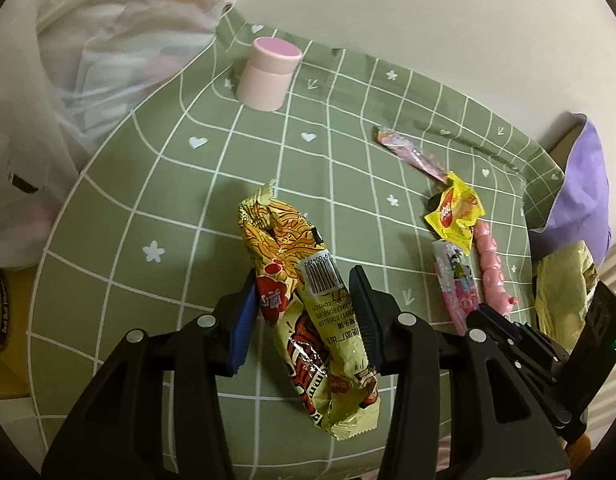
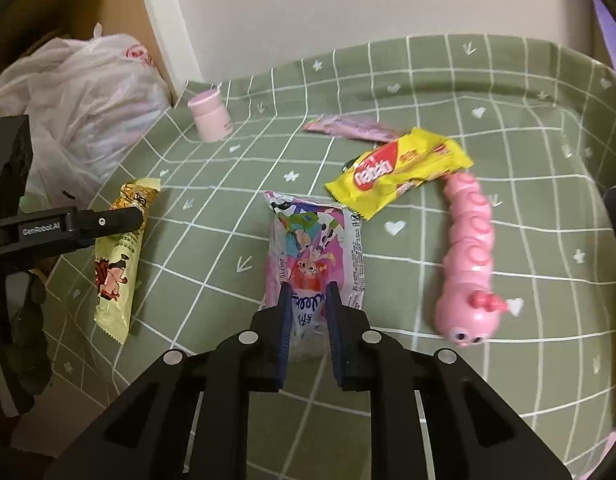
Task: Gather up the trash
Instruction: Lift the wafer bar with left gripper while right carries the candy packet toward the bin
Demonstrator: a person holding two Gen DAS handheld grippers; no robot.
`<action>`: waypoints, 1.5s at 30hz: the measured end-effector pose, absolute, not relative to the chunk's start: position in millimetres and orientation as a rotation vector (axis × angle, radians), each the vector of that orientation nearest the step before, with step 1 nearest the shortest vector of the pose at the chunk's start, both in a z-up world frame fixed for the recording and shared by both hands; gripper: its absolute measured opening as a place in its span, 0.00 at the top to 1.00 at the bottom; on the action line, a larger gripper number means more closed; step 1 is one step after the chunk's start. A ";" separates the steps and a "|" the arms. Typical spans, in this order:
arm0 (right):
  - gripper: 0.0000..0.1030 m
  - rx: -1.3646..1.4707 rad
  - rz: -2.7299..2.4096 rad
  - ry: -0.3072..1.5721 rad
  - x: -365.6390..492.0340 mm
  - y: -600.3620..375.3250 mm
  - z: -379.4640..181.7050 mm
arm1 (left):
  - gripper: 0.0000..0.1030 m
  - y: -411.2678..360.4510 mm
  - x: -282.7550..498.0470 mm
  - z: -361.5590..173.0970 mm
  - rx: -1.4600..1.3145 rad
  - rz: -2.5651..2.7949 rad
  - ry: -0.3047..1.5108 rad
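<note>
I am clamping my left tongs (image 1: 303,304) on the yellow noodle snack packet (image 1: 308,300), both blue pads pressing its sides just above the green checked cloth (image 1: 179,184) that covers the desk. My right tongs (image 2: 310,300) are pinching the near end of the pink cartoon wrapper (image 2: 314,256), which is lying flat on the cloth. Beyond it the yellow wafer wrapper (image 2: 400,170) is touching the tail of the pink caterpillar toy (image 2: 472,256). A thin pink wrapper (image 2: 352,127) is lying further back, and a pink jar (image 2: 209,116) is standing near the white plastic bag (image 2: 87,96).
</note>
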State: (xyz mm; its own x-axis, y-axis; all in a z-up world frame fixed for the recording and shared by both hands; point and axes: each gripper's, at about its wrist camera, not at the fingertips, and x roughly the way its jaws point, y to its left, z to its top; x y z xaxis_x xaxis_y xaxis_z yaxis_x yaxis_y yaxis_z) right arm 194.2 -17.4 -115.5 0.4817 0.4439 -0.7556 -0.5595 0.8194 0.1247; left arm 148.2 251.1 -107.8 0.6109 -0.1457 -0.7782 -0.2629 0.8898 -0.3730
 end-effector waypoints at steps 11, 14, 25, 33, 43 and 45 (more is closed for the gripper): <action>0.84 -0.117 0.508 0.712 180.2 -78.1 -24.1 | 0.60 211.9 171.8 -48.2 -0.457 -0.012 0.778; 0.84 -0.112 0.482 0.691 185.9 -104.9 -10.2 | 0.60 192.6 164.4 -17.1 -0.420 -0.009 0.687; 0.84 0.012 0.397 0.552 181.6 -206.5 27.9 | 0.60 122.9 173.0 43.1 -0.342 -0.063 0.593; 0.84 0.035 0.285 0.439 165.0 -272.2 58.9 | 0.60 31.8 192.7 92.8 -0.217 -0.235 0.476; 0.84 0.077 0.114 0.380 141.6 -355.7 81.2 | 0.60 -84.3 214.0 124.2 -0.148 -0.510 0.447; 0.84 0.074 0.092 0.402 142.3 -367.0 79.8 | 0.60 -96.6 214.6 124.9 -0.144 -0.549 0.441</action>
